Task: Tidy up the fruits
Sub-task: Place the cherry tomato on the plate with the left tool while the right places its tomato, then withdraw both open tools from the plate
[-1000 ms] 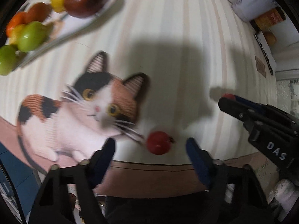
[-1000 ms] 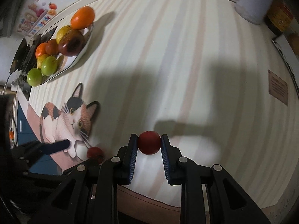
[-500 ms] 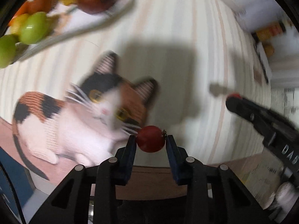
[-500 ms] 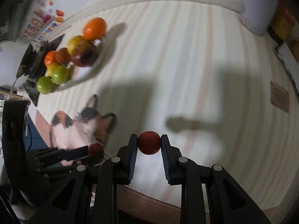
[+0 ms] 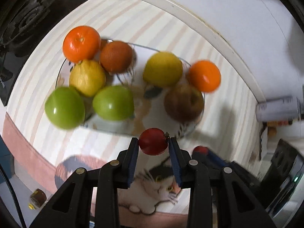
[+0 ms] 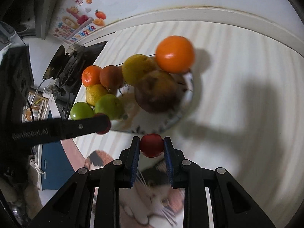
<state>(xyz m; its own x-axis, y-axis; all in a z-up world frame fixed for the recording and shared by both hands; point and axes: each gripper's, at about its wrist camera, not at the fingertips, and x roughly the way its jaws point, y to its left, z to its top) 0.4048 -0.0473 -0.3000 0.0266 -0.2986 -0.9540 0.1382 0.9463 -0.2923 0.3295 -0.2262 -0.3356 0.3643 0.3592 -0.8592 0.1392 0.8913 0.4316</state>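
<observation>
At the far left of the left wrist view sits a dark stove (image 5: 28, 19). Mid-frame, the glass plate (image 5: 106, 129) is crowded with green apples (image 5: 65, 107), lemons and oranges. At bottom centre the left gripper (image 5: 153, 144) clamps a red cherry tomato (image 5: 153, 141). In the right view, the right gripper (image 6: 152, 145) pinches another red tomato (image 6: 152, 144) at the plate's near edge.

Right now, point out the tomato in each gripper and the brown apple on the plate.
left gripper's tomato (image 5: 153, 144), left wrist view, front face.
right gripper's tomato (image 6: 151, 145), right wrist view, front face.
brown apple (image 5: 183, 102), left wrist view, top.
</observation>
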